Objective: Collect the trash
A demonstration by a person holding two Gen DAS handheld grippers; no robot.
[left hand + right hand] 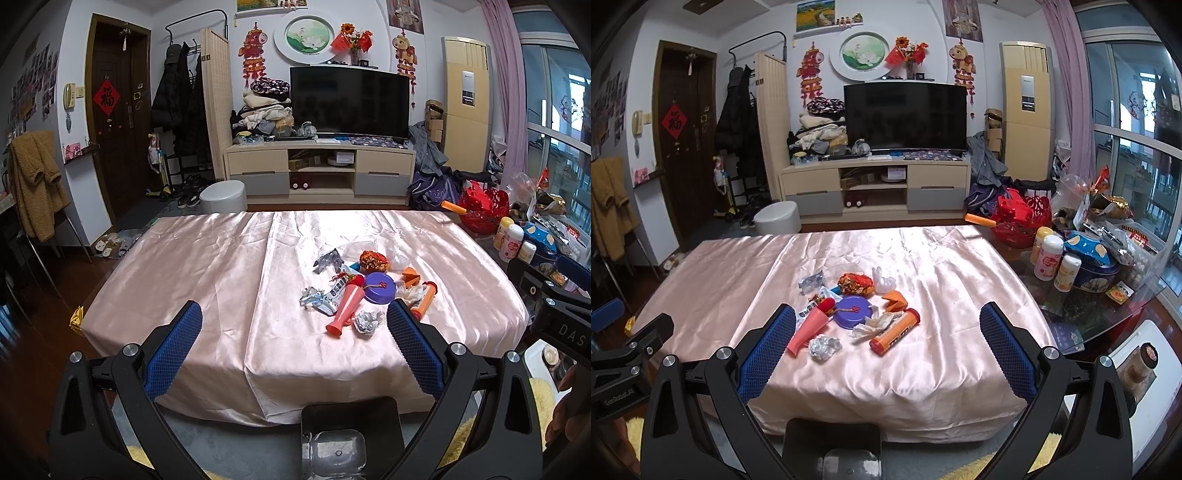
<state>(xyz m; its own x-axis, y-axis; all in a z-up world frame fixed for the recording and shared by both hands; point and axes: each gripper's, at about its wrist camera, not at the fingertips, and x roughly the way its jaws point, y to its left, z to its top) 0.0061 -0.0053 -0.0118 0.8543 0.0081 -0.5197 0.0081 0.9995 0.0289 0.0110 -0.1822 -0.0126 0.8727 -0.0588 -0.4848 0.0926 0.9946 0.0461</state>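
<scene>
The left claw (294, 318) hangs released over the near edge of the counter (177, 266), its blue pads spread wide with nothing between them. On the left the pink satin cloth (207, 251) lies bare from near edge to far edge, with open room there; past that edge the floor drops away toward a chair with a brown robe (35, 181) and the dark door (114, 110). Beyond the far edge sit a white stool (223, 196) and the TV stand (319, 171).

The trash lies in one loose heap right of the counter's middle, well clear of every edge. Going left to right: a crumpled silver wrapper (812, 281), a printed packet (334, 297), a pink horn (812, 326) pointing toward the near edge, a foil ball (823, 346) just beside its wide end, a purple lid (854, 312), a red-and-gold wad (855, 282) behind it, crumpled tissue (875, 323), clear plastic (882, 282), an orange paper box (895, 300), and an orange tube (894, 331) lying slantwise at the heap's right side.

The right claw (887, 320) is likewise released and empty, above the near edge, with bare cloth stretching right of the tube. Past the right edge a glass side table (1108, 317) is crowded with bottles (1049, 258), a blue tin (1097, 275) and a red basket (1021, 221)
</scene>
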